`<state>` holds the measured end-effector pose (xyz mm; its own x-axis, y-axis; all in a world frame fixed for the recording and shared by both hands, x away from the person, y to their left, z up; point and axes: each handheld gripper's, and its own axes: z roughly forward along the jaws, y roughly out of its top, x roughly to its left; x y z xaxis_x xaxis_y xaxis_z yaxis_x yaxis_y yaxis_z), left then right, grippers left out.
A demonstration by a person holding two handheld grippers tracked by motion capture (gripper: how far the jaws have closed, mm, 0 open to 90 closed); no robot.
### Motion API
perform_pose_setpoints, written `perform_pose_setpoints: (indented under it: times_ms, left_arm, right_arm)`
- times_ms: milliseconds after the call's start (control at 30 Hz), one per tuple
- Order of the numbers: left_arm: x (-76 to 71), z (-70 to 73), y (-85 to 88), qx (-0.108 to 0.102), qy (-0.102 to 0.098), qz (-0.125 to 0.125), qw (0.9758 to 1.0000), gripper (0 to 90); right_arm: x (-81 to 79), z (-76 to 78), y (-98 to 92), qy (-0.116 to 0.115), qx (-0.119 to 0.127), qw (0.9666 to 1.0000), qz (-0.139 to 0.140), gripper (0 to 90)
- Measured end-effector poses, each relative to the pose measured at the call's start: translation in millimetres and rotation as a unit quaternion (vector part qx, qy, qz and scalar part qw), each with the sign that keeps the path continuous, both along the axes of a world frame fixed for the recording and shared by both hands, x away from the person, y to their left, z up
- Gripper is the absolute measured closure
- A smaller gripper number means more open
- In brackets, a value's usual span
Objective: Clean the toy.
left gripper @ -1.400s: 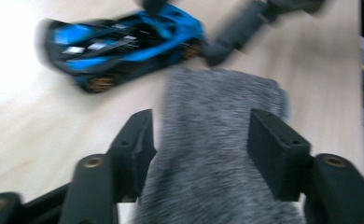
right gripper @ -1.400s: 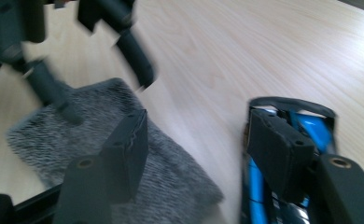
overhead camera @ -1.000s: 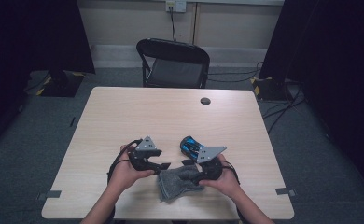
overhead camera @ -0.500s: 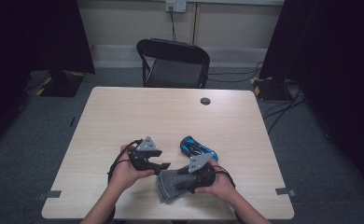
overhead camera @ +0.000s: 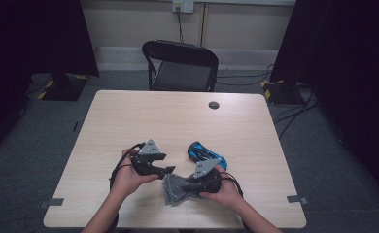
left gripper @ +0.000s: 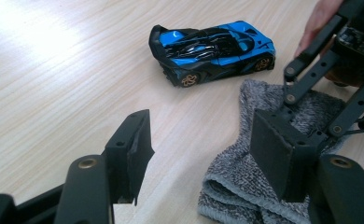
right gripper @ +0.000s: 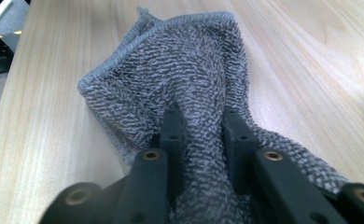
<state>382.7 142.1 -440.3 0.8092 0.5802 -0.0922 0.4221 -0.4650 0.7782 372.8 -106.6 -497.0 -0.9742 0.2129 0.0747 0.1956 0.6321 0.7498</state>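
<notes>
A crumpled grey cloth (overhead camera: 174, 190) lies near the table's front edge. My right gripper (overhead camera: 186, 186) is shut on a pinched-up fold of it. In the right gripper view the jaws have just been closing, and my right gripper (right gripper: 201, 125) squeezes the cloth (right gripper: 185, 60) between them. My left gripper (overhead camera: 170, 170) hovers just left of the cloth with its jaws apart. In the left gripper view my left gripper (left gripper: 203, 154) holds nothing, and its right jaw stands over the cloth (left gripper: 238, 186). A blue and black toy car (overhead camera: 204, 153) (left gripper: 213, 49) rests on its wheels just behind the cloth.
The light wooden table (overhead camera: 153, 116) carries a small black round cap (overhead camera: 214, 105) near its far edge. A black folding chair (overhead camera: 180, 63) stands behind the table. Dark curtains hang at both sides.
My right gripper has come down and toward the person, from beside the car onto the cloth, and shut on a fold of it. The left gripper has stayed put.
</notes>
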Motion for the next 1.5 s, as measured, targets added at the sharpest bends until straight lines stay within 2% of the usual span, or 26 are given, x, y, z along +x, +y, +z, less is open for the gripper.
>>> perform_pose_setpoints:
  times_ms: [167, 400, 467, 533, 667, 800, 833, 933, 1000, 1033, 1200, 1267, 1300, 1433, 1500]
  left_arm:
    - [-0.1, 0.7, 0.3, -0.004, 0.0, 0.002, 1.0, 38.9]
    - [0.9, 3.9, 3.9, -0.006, -0.005, 0.005, 1.0, 38.4]
    - [1.0, 4.9, 5.0, -0.015, -0.003, 0.009, 0.9998, 37.1]
    - [1.4, 5.6, 5.6, -0.014, -0.006, 0.012, 0.9998, 35.1]
    - [2.4, 5.9, 4.6, -0.012, -0.008, 0.014, 0.9998, 33.0]
    - [3.6, 5.5, -4.5, -0.013, -0.006, -0.001, 0.9999, 33.1]
    - [3.9, 5.4, -6.8, -0.011, -0.006, -0.003, 0.9999, 33.0]
    - [5.8, 4.7, -16.1, -0.008, -0.005, -0.012, 0.9999, 32.8]
    - [7.7, 3.7, -26.9, -0.004, -0.004, -0.02, 0.9998, 32.7]
    - [7.7, 3.7, -26.9, -0.004, -0.004, -0.02, 0.9998, 32.3]
    - [13.7, -0.6, -55.8, 0.006, -0.006, -0.051, 0.9986, 32.3]
    - [17.1, -1.4, -65.4, 0.003, -0.006, -0.06, 0.9982, 32.1]
    - [18.4, -1.5, -68.9, 0.0, -0.006, -0.062, 0.9981, 32.1]
    - [27.0, -2.9, -86.6, -0.011, -0.003, -0.067, 0.9977, 32.4]
    - [32.2, -5.2, -95.3, -0.009, -0.002, -0.07, 0.9975, 32.0]
  right_arm:
    - [-0.9, 1.0, 0.9, 0.014, 0.001, 0.9996, -0.024, 77.7]
    - [0.7, 8.8, -2.1, 0.027, 0.001, 0.9987, -0.043, 78.8]
    - [3.7, 15.8, -8.9, 0.027, 0.009, 0.9984, -0.05, 78.8]
    - [6.3, 22.9, -16.8, 0.029, 0.022, 0.9975, -0.06, 78.9]
    - [10.2, 35.5, -34.5, 0.022, 0.03, 0.9959, -0.082, 79.0]
    - [16.1, 47.9, -61.9, 0.015, 0.045, 0.9916, -0.12, 78.9]
    - [17.8, 52.7, -72.5, 0.011, 0.05, 0.9891, -0.138, 78.9]
    - [20.5, 58.6, -88.6, 0.003, 0.059, 0.9851, -0.161, 79.0]
    - [22.6, 61.1, -100.5, 0.007, 0.062, 0.9825, -0.176, 79.0]
    - [23.7, 61.7, -108.8, 0.005, 0.062, 0.9803, -0.187, 79.0]
    - [25.1, 60.7, -132.1, -0.002, 0.055, 0.9722, -0.227, 78.9]
    - [24.7, 59.0, -141.6, -0.001, 0.058, 0.9683, -0.243, 78.9]
    - [23.9, 57.5, -146.6, -0.005, 0.052, 0.966, -0.253, 78.9]
    - [21.0, 52.3, -158.5, 0.001, 0.05, 0.9615, -0.27, 78.9]
    - [19.4, 50.6, -164.5, 0.002, 0.049, 0.9587, -0.28, 78.9]
